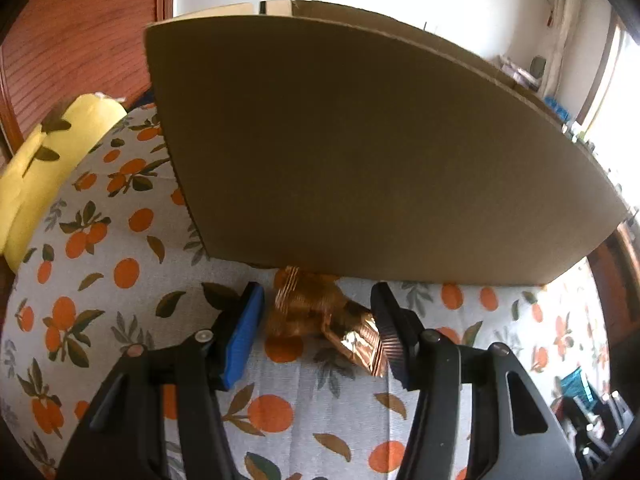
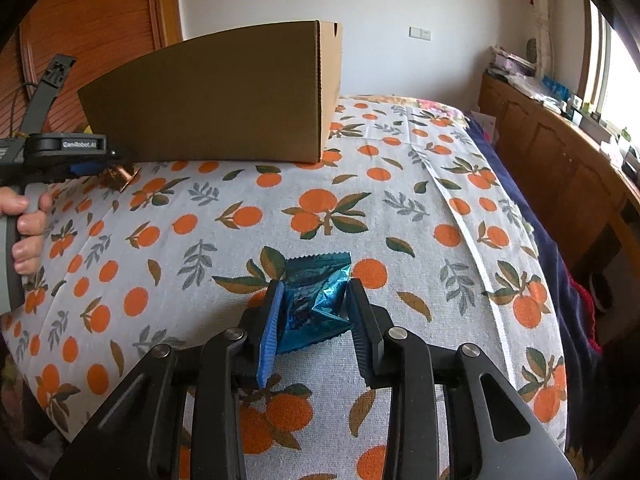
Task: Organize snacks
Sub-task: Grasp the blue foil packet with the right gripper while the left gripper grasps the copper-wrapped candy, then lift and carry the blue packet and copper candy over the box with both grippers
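Observation:
A gold foil snack packet [image 1: 320, 312] lies on the orange-print cloth right against the near wall of a brown cardboard box [image 1: 360, 140]. My left gripper [image 1: 320, 320] is open around it, blue pad at its left, black finger touching its right end. A crumpled blue foil snack packet [image 2: 316, 300] sits between the fingers of my right gripper [image 2: 314, 312], which is shut on it just above the cloth. The right wrist view also shows the box [image 2: 224, 100], the left gripper [image 2: 100, 164] and the gold packet [image 2: 118, 176] at the far left.
The orange-print cloth [image 2: 360, 208] covers a bed. A yellow pillow [image 1: 48, 168] lies left of the box. A wooden cabinet [image 2: 560, 152] with clutter runs along the right, under a window. A wooden door [image 1: 80, 40] stands behind.

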`<state>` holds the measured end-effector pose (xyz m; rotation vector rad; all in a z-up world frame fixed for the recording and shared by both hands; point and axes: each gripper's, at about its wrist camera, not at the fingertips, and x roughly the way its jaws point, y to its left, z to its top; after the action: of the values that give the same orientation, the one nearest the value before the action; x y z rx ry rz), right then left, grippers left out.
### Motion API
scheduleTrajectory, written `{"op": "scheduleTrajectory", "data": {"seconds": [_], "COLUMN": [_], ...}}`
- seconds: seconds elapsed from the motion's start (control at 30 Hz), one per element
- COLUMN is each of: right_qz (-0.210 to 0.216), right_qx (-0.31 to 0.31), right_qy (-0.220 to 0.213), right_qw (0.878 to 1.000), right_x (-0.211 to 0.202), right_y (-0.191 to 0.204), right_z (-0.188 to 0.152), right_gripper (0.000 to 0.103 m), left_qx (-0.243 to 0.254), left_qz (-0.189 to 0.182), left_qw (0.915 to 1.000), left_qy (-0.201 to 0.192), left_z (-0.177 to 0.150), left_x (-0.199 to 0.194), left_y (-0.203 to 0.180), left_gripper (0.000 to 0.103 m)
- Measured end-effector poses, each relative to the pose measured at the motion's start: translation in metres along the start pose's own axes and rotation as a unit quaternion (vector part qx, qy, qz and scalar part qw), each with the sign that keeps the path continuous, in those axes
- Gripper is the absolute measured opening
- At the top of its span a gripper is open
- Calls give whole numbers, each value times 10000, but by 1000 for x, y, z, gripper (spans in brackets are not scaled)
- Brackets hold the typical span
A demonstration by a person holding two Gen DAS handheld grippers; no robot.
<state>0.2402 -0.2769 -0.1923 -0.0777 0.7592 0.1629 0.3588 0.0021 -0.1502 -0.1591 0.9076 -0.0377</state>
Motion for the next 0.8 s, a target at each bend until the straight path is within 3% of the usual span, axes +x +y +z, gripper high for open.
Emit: {"op": "scheduleTrajectory", "data": {"seconds": [0.5,0.6,0.73,0.8], "right_qz": [-11,-7,-7,-8], "right_qx": [-12,-10,-11,-11], "right_qy": [-5,-1,-2,-3], "right_qw": [10000,10000,10000,10000], "right_x": [0,0,0,1], "right_y": [1,1,1,1], "right_z": [0,0,-1,-1], "right_gripper": [32,32,32,32], "left_qx": [235,290,416,498], "left_qz": [55,13,-38,-75], "left_qw": [9996,9995,9991,9987], "left_qy": [147,116,41,33], "left_z": [-19,-20,-23,-23], "left_x": [-16,-18,-24,-27], "left_y": [6,7,2,-1], "left_gripper": [53,42,17,13]}}
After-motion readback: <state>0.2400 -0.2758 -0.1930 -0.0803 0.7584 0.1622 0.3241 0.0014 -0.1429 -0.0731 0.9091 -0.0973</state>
